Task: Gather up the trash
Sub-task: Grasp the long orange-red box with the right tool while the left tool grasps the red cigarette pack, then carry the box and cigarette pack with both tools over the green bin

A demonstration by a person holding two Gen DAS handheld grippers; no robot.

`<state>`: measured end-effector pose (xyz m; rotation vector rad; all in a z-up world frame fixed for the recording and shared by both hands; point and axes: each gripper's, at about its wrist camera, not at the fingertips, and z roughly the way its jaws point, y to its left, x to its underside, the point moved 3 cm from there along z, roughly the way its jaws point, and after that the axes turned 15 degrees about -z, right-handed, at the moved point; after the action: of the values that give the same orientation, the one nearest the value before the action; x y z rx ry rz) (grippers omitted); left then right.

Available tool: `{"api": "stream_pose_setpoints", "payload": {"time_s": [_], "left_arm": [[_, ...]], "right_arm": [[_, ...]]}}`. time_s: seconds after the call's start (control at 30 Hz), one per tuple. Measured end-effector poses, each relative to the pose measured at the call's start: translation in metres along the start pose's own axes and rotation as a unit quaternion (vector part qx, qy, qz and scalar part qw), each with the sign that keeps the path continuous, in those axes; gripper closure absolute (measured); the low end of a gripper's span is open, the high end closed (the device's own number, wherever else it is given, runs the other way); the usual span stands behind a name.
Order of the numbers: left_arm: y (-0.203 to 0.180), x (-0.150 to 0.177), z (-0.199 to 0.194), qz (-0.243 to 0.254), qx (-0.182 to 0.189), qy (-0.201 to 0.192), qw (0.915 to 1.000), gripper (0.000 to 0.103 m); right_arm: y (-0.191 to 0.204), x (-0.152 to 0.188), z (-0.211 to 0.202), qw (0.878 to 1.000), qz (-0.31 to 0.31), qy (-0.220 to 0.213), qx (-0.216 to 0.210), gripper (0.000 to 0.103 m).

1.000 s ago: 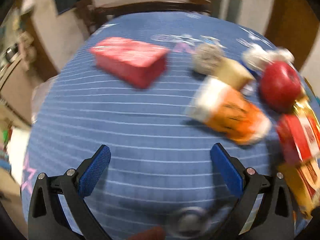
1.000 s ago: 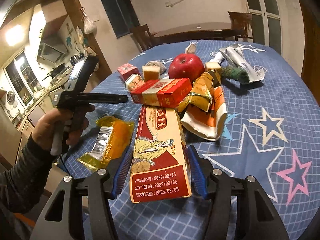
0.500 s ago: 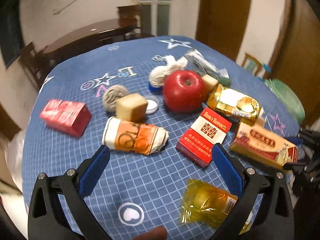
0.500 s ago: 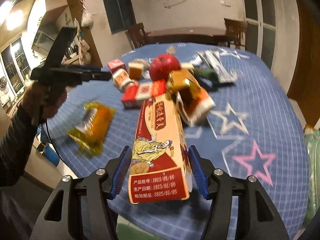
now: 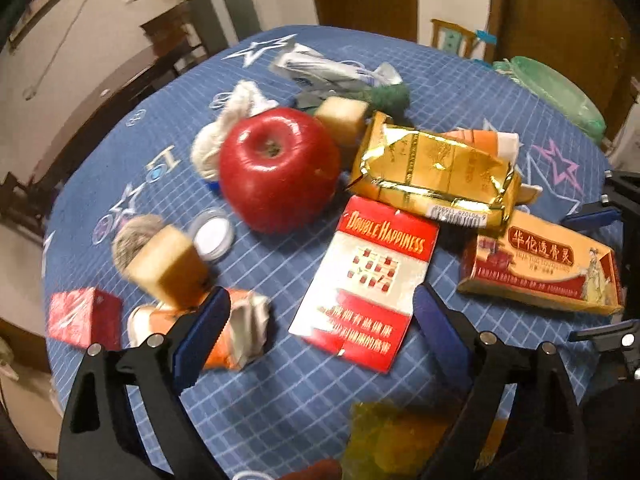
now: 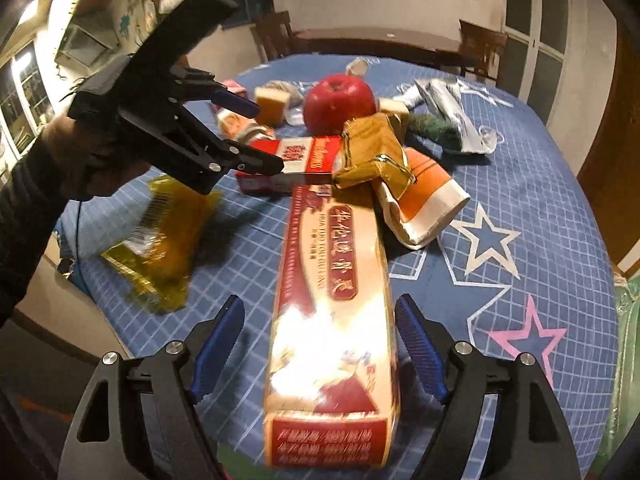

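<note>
Red-and-cream long carton (image 6: 332, 300) lies on the blue tablecloth (image 6: 520, 184), long axis running straight away from my right gripper (image 6: 320, 344). Its near end sits between the pads, which have just been opening and stand clear of both sides. My left gripper (image 5: 320, 324), wide with nothing gripped, hovers over the red cigarette pack (image 5: 368, 280), farther from the carton.

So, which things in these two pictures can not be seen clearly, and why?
- Yellow wrapper: left wrist view, blurred and cut by the bottom edge, partly behind the left gripper.
- Long box: right wrist view, near end blurred with glare, print unreadable. It lies between the right gripper pads, not pressed.
- Orange-white packet: left wrist view, partly behind a blue pad.
- Green bag: off the table's far edge, contents unclear.
</note>
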<state>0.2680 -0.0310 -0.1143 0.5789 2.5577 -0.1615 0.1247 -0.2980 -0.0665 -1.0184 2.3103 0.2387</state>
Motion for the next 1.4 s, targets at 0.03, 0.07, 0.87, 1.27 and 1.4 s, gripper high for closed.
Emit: {"api": "stream_pose_setpoints", "payload": {"time_s": [0.03, 0.07, 0.87, 1.27, 1.4], "left_arm": [[0.001, -0.003, 0.001, 0.002, 0.006, 0.004, 1.0, 0.015], [0.002, -0.003, 0.002, 0.004, 0.01, 0.005, 0.9999, 0.019], [-0.018, -0.005, 0.013, 0.022, -0.001, -0.002, 0.9997, 0.046], [-0.029, 0.024, -0.094, -0.135, -0.04, -0.215, 0.9664, 0.046], [-0.05, 0.017, -0.116, -0.174, -0.051, -0.277, 0.9434, 0.046]], "right_arm": [[-0.001, -0.001, 0.003, 1.0, 0.001, 0.004, 0.001, 0.025], [-0.002, -0.001, 0.007, 1.0, 0.003, 0.01, 0.002, 0.026], [-0.002, -0.003, 0.01, 0.998, 0.031, -0.032, 0.036, 0.042], [-0.004, -0.012, -0.076, 0.971, 0.074, -0.18, 0.137, 0.042], [-0.027, -0.016, -0.101, 0.953, 0.103, -0.214, 0.188, 0.042]]}}
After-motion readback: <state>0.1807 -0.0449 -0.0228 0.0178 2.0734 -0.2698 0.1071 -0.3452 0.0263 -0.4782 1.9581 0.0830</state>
